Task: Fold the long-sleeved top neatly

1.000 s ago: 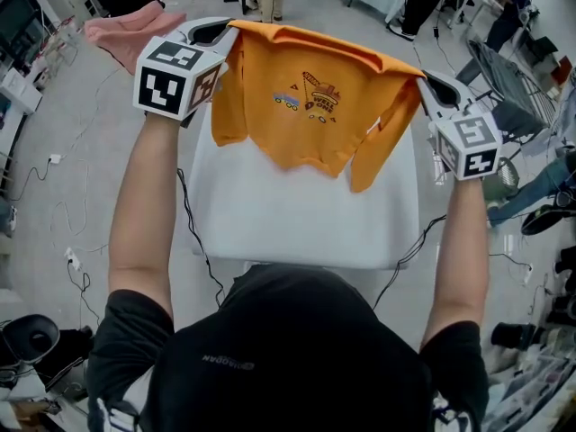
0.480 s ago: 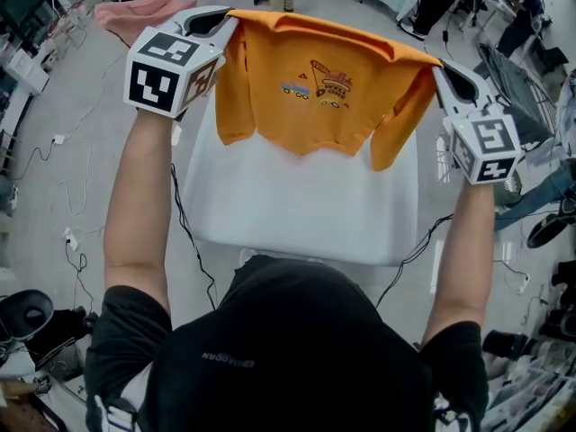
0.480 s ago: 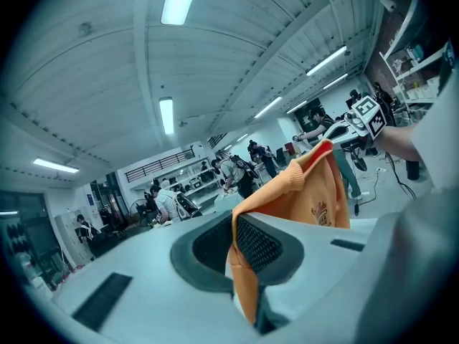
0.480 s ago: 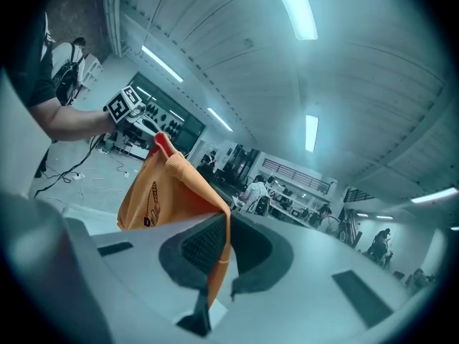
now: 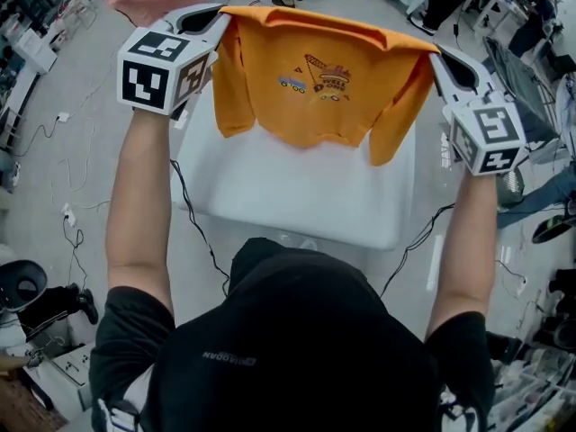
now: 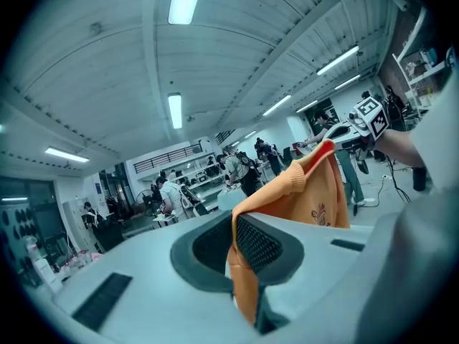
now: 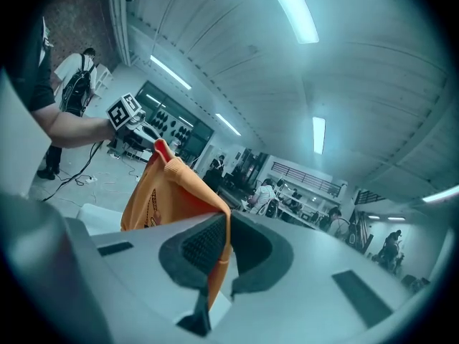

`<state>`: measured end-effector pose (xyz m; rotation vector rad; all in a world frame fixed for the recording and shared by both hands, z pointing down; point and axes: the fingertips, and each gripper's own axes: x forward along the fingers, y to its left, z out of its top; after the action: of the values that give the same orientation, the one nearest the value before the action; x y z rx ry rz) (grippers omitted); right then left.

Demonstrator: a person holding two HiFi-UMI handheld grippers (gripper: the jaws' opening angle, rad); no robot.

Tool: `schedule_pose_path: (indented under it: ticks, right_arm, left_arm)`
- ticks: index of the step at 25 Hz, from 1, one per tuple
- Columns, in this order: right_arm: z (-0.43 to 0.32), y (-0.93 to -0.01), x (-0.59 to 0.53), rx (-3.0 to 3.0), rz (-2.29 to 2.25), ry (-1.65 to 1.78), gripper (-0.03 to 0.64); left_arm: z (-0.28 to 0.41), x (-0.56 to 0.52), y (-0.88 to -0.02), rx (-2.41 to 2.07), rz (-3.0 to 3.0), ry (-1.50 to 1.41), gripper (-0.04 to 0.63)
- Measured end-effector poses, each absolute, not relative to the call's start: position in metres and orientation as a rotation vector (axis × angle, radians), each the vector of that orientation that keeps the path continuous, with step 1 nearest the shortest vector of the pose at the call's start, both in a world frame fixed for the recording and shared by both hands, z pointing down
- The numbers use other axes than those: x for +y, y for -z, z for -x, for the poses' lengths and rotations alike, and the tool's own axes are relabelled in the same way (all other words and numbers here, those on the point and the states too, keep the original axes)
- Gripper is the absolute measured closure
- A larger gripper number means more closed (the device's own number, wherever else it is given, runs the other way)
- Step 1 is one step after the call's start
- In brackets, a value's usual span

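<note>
Head view: we held the orange long-sleeved top (image 5: 315, 79) spread in the air above the white table (image 5: 297, 196).
The left gripper (image 5: 214, 18) at upper left and the right gripper (image 5: 439, 59) at upper right each pinched a shoulder corner of the top. Our left arm (image 5: 137, 205) and right arm (image 5: 466, 241) reached forward, raised and well apart, with the sleeves (image 5: 396, 120) hanging free. We judged the thin pinch could slip during lowering, or a sleeve could tuck under and crease.

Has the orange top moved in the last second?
Yes: the top has drifted slightly right over the table, its hanging sleeve nearer the table's right edge.
</note>
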<state>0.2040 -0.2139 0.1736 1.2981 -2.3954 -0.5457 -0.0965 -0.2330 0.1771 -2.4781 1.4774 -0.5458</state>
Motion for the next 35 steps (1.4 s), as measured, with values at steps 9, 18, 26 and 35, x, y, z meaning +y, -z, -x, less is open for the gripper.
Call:
schedule_pose_path:
  ticks: [9, 18, 26, 35]
  right_arm:
    - [-0.182, -0.174, -0.13, -2.366, -1.419, 0.492, 0.595]
    - [-0.174, -0.184, -0.04, -2.294, -1.487, 0.449, 0.595]
    - [-0.164, -0.191, 0.008, -2.263, -1.502, 0.438, 0.595]
    - [-0.182, -0.247, -0.04, -2.221, -1.517, 0.283, 0.595]
  left_arm:
    - [0.116, -0.159, -0.167, 1.354, 2.517, 0.478, 0.578]
    - [0.12, -0.087, -0.175, 1.218, 2.588, 0.468, 0.58]
    - [0.127, -0.048, -0.19, 1.16, 2.652, 0.467, 0.578]
    - [0.112, -0.094, -0.251, 1.189, 2.754, 0.566, 0.578]
